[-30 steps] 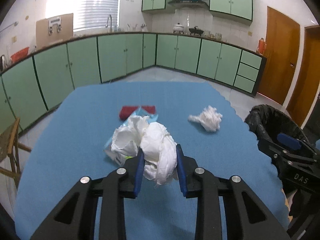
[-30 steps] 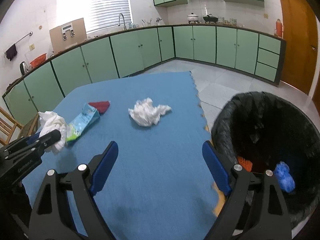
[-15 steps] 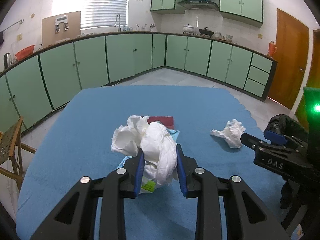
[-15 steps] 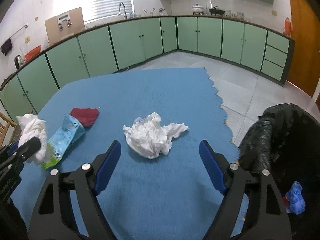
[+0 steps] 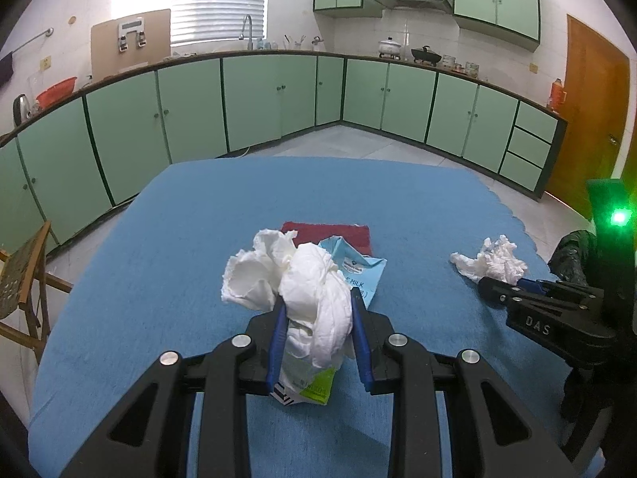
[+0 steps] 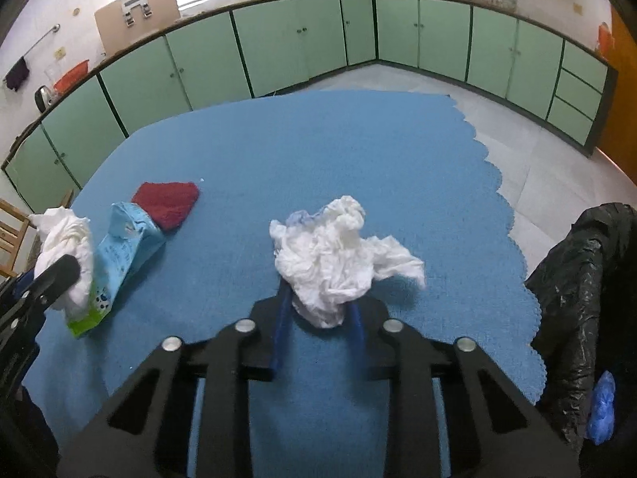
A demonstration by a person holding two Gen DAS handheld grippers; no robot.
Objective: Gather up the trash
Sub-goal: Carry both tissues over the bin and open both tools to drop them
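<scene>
My left gripper [image 5: 318, 310] is shut on a crumpled white tissue [image 5: 302, 283] and holds it above a flattened blue milk carton [image 5: 350, 275] on the blue table cloth [image 5: 199, 239]. My right gripper [image 6: 318, 302] is shut on a second crumpled white tissue [image 6: 334, 255]; this gripper also shows at the right of the left wrist view [image 5: 501, 286], beside that tissue [image 5: 493, 263]. The left gripper with its tissue [image 6: 63, 247] shows at the left edge of the right wrist view, next to the carton [image 6: 119, 255].
A dark red cloth [image 5: 330, 235] lies behind the carton, also in the right wrist view [image 6: 167, 203]. A bin lined with a black bag [image 6: 577, 279] stands off the table's right edge, with a blue scrap [image 6: 601, 402] inside. A wooden chair [image 5: 24, 286] stands at the left.
My right gripper swung from the bin toward the table, reached the second tissue and closed on it. My left gripper kept its tissue and shifted over the milk carton.
</scene>
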